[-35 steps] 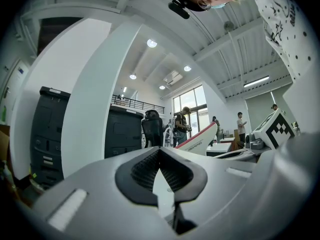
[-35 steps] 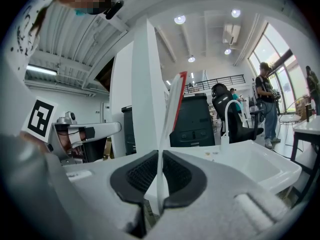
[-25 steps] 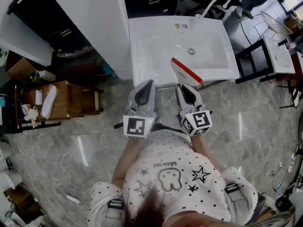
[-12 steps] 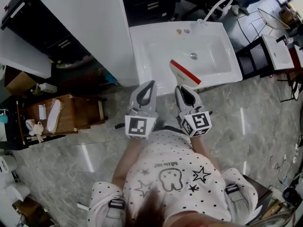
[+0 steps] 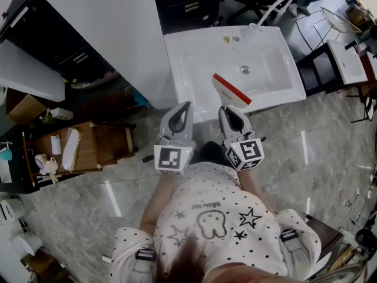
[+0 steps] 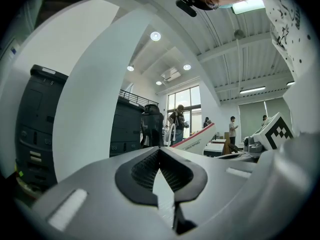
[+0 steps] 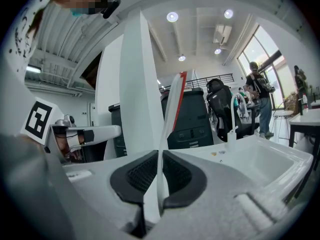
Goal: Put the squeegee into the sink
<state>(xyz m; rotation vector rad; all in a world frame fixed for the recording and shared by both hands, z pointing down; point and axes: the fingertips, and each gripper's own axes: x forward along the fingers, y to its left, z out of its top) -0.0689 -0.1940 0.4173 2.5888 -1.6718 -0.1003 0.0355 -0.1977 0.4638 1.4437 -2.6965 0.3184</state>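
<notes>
Your right gripper (image 5: pixel 227 108) is clenched on the squeegee (image 5: pixel 231 91). In the right gripper view the black pads (image 7: pixel 141 174) press on both faces of its thin white body (image 7: pixel 169 115), which stands up out of the jaws with the red strip along its upper far edge. In the head view the squeegee is held in the air over the near rim of the white sink (image 5: pixel 184 56), right of the middle, with its red edge reaching out over the basin. It is not lying in the sink.

Your left gripper (image 5: pixel 187 104) is just to the left of the right one, by the sink's near left corner. Its jaws are closed tip to tip with nothing between them, as the left gripper view shows (image 6: pixel 159 154). That view also catches the squeegee (image 6: pixel 197 140) off to its right.

The curved white faucet (image 5: pixel 272 7) is at the sink's far edge. A tall white cabinet (image 5: pixel 118 34) is against the sink's left side. Farther left a wooden cart (image 5: pixel 94 140) stands on the marble floor (image 5: pixel 318 158).
</notes>
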